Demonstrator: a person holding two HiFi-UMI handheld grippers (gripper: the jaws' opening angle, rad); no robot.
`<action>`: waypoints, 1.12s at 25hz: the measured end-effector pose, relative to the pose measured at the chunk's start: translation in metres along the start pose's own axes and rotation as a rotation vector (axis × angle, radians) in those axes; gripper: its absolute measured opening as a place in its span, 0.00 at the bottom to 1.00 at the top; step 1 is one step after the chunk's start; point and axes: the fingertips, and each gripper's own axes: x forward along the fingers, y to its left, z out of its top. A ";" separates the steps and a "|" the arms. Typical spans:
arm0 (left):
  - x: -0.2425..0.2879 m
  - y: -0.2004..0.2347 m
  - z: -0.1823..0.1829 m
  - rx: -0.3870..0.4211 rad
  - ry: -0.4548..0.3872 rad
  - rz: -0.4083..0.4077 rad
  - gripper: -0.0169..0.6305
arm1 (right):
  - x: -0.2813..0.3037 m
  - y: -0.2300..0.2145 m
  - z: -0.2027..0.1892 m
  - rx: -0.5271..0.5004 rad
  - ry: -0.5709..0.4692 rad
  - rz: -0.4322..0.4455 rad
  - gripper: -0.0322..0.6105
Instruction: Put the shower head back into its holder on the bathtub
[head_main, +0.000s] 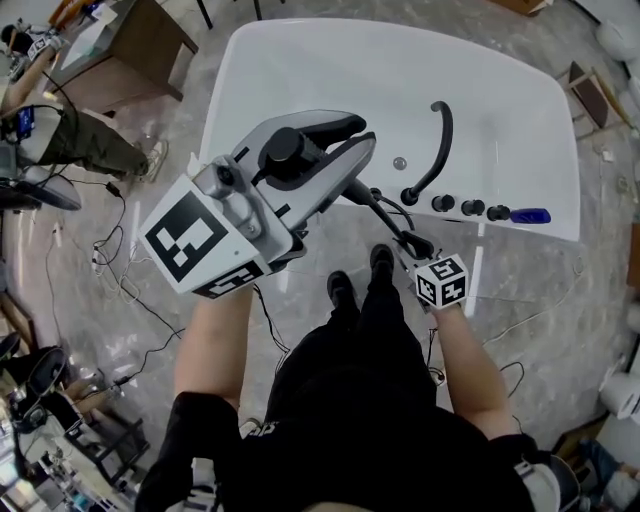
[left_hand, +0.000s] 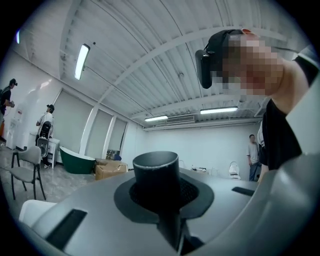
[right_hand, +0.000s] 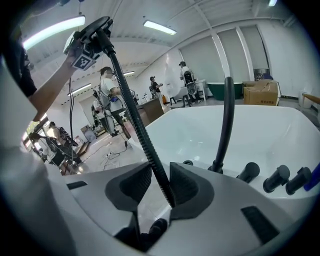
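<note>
My left gripper (head_main: 350, 138) is raised over the near rim of the white bathtub (head_main: 300, 70) and is shut on the black shower head (head_main: 285, 150). In the left gripper view its round black handle (left_hand: 156, 175) stands clamped between the pads. The black ribbed hose (head_main: 385, 210) runs down from it to my right gripper (head_main: 415, 243), low at the tub's near rim. In the right gripper view the hose (right_hand: 135, 120) passes between the jaws of the right gripper (right_hand: 160, 180), leaning on one pad with a gap at the other. A small black ring (right_hand: 188, 162) sits on the rim.
A curved black spout (head_main: 438, 140) and a row of black knobs (head_main: 472, 208) stand on the tub's rim, with a blue object (head_main: 530, 215) at the end. Cables (head_main: 120, 290) lie on the floor to the left. A wooden table (head_main: 130, 50) and people stand further off.
</note>
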 end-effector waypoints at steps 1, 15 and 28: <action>0.000 0.000 -0.001 0.017 0.011 0.008 0.13 | -0.001 -0.002 -0.003 0.002 -0.002 -0.004 0.25; 0.002 0.010 -0.058 0.277 0.292 0.148 0.12 | -0.078 -0.018 0.111 -0.093 -0.184 -0.143 0.16; -0.007 0.022 -0.043 0.291 0.308 0.250 0.12 | -0.088 0.037 0.228 -0.222 -0.295 0.039 0.16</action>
